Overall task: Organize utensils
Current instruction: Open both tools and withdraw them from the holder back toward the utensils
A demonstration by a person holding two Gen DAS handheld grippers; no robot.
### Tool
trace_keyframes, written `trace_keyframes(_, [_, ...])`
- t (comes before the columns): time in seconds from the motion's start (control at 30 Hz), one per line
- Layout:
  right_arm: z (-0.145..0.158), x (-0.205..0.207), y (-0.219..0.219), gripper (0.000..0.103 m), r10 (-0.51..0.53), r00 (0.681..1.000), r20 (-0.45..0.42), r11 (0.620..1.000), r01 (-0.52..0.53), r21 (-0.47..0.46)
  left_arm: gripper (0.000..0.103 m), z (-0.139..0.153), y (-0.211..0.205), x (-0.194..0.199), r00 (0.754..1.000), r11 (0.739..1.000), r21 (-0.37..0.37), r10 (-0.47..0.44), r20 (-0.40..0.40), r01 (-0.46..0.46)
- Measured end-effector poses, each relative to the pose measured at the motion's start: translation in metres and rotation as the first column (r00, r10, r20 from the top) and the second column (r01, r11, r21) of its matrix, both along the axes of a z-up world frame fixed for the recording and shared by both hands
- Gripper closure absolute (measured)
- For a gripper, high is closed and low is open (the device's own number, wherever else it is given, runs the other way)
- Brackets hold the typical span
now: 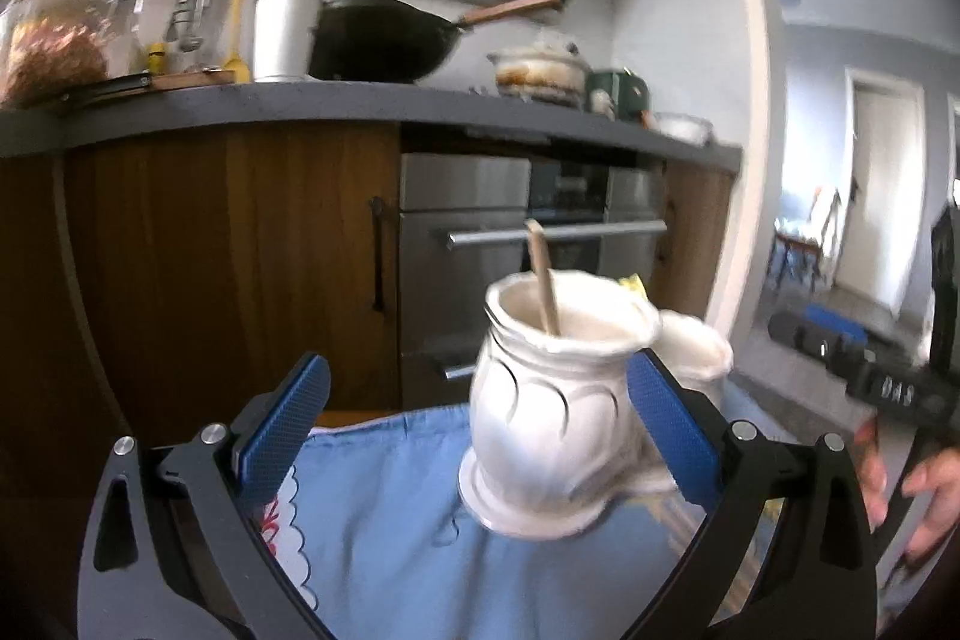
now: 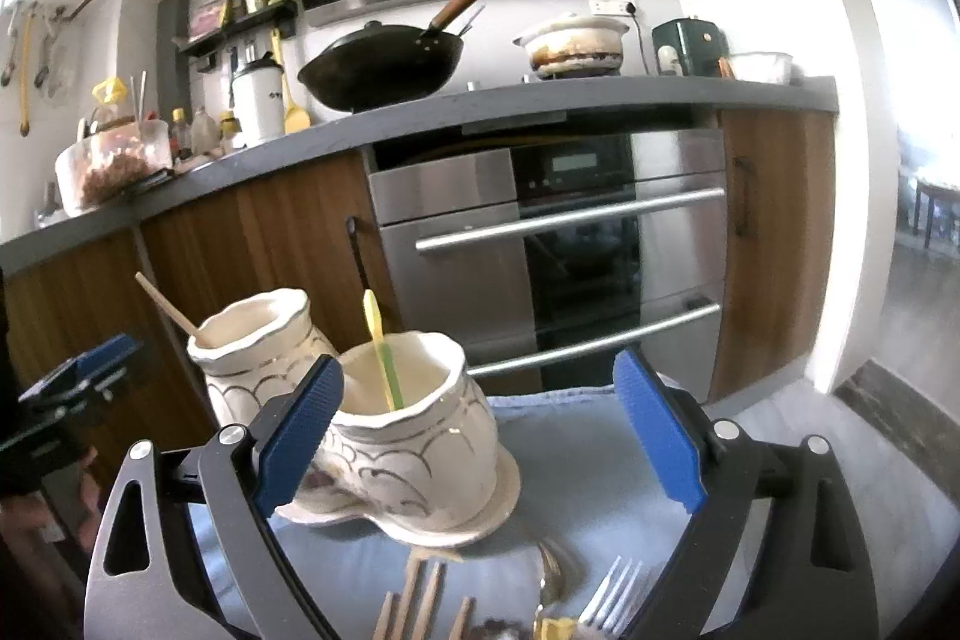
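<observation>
Two white ceramic jars stand joined on a blue cloth. The left jar holds a wooden stick; it also shows in the right wrist view. The right jar holds a yellow-green utensil. My left gripper is open and empty, its right pad beside the left jar. My right gripper is open and empty around the right jar. Wooden forks, a metal fork and a spoon lie on the cloth below it.
Behind stands a kitchen counter with a black wok, a clay pot, a white flask and bottles. A steel oven and wooden cabinets sit below. The other gripper and hand show at the right edge.
</observation>
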State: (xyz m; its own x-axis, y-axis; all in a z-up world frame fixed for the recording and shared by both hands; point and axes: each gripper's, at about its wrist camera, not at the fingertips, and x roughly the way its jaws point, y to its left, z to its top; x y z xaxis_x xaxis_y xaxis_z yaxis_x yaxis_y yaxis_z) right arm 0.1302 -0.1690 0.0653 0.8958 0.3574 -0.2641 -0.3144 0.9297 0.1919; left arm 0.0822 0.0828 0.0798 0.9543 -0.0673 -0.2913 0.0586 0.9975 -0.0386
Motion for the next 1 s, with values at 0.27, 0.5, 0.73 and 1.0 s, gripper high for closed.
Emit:
trace_keyframes(0.27, [-0.006, -0.018, -0.009, 0.011, -0.014, 1.0, -0.006, 1.0, 0.013, -0.007, 0.005, -0.01, -0.015, -0.02, 0.993, 0.993, 0.012, -0.114, -0.033, 0.115])
trace_keyframes(0.5, [-0.012, -0.034, -0.033, 0.007, -0.072, 0.997, -0.02, 0.997, 0.072, -0.001, 0.005, -0.021, -0.023, -0.036, 0.983, 0.984, -0.022, -0.178, -0.052, 0.177])
trace_keyframes(0.73, [-0.026, -0.042, -0.061, 0.006, -0.144, 0.987, -0.068, 0.99, 0.143, -0.011, 0.005, -0.041, -0.037, -0.045, 0.973, 0.979, -0.005, -0.202, -0.107, 0.203])
trace_keyframes(1.0, [-0.041, -0.047, -0.075, 0.006, -0.172, 0.978, -0.115, 0.985, 0.168, -0.05, 0.005, -0.054, -0.047, -0.046, 0.966, 0.978, 0.002, -0.208, -0.155, 0.211])
